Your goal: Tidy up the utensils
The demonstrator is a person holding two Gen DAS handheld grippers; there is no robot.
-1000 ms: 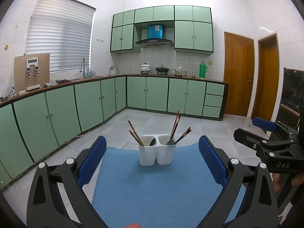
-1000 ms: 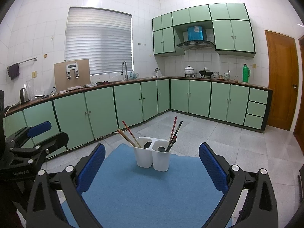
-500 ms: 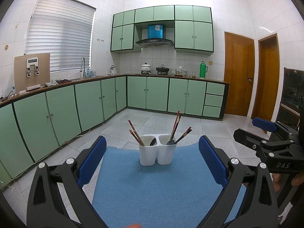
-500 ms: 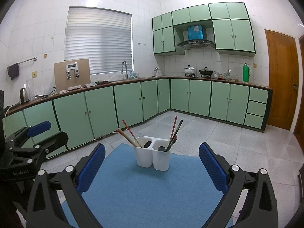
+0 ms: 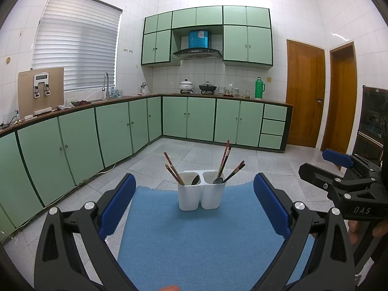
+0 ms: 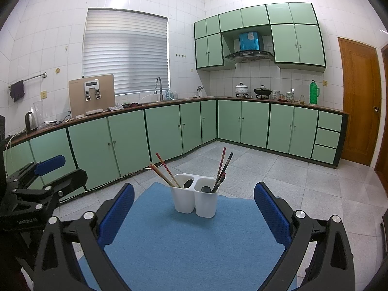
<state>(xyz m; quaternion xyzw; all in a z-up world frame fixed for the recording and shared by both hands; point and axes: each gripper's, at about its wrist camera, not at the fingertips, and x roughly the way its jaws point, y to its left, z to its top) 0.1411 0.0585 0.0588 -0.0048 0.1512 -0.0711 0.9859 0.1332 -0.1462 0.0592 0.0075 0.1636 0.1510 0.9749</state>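
- Both pairs of blue-padded fingers are spread wide with nothing between them: the left gripper (image 5: 194, 208) and the right gripper (image 6: 194, 213) each frame the white utensil holder (image 5: 199, 194) from the near side, well short of touching it.
- That utensil holder stands upright on the blue mat (image 5: 198, 237), toward the mat's far edge, and has two compartments side by side.
- Holder's left compartment: light wooden and red chopsticks (image 5: 172, 171) leaning out to the left, plus a dark spoon (image 5: 195, 180) against the dividing wall.
- Holder's right compartment: dark and red chopsticks (image 5: 225, 158) leaning up and to the right, with a second spoon (image 5: 217, 180) at the rim.
- Seen from the right wrist camera, the left gripper's black frame sits well to the left of the holder, off the mat.
- Beyond the holder lie grey floor tiles and green cabinets (image 5: 201, 118).
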